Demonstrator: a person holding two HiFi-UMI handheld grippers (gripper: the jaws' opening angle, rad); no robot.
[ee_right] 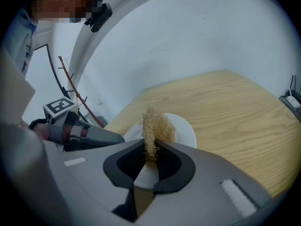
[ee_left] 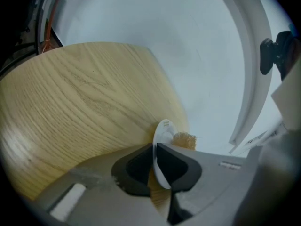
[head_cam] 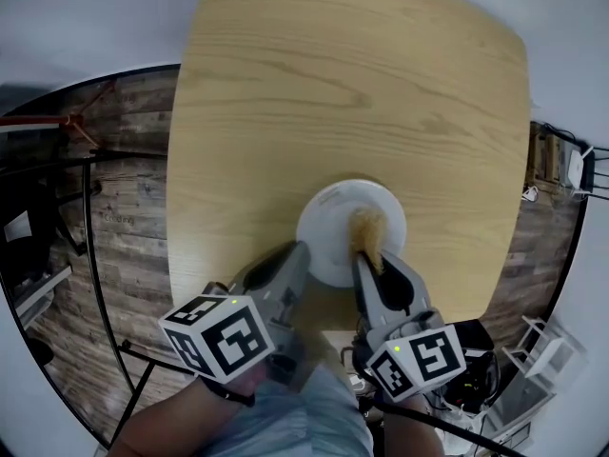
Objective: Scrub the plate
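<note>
A small white plate (head_cam: 328,228) rests on the wooden table (head_cam: 362,93) near its front edge. My left gripper (head_cam: 301,252) is shut on the plate's near-left rim; in the left gripper view the plate (ee_left: 164,132) stands edge-on between the dark pads (ee_left: 154,150). My right gripper (head_cam: 367,261) is shut on a tan fibrous scrubber (head_cam: 369,230), which lies on the right half of the plate. In the right gripper view the scrubber (ee_right: 155,125) sticks up out of the jaws (ee_right: 151,155) over the plate (ee_right: 184,131), and the left gripper (ee_right: 101,136) reaches in from the left.
The table's front edge runs just under both grippers. A black metal frame (head_cam: 93,255) stands over the plank floor at the left. Cables and white items (head_cam: 561,174) sit at the right, beyond the table's side. A pale wall (ee_right: 188,36) lies behind.
</note>
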